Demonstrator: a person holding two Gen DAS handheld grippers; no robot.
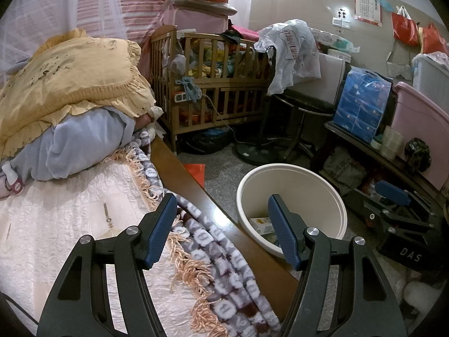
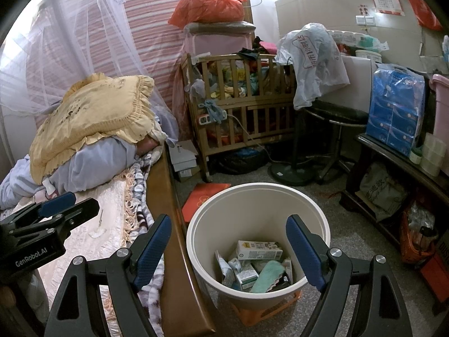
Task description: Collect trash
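Your right claw (image 2: 228, 248) hangs released and empty above the bin (image 2: 196, 216), low centre of the frame, where cartons (image 2: 258, 250) and other trash already lie. Your left claw (image 1: 221, 227) is spread and empty too, over the bed's wooden edge (image 1: 196, 191). The bin stands just beside that edge; open floor (image 2: 331, 205) lies right of it.
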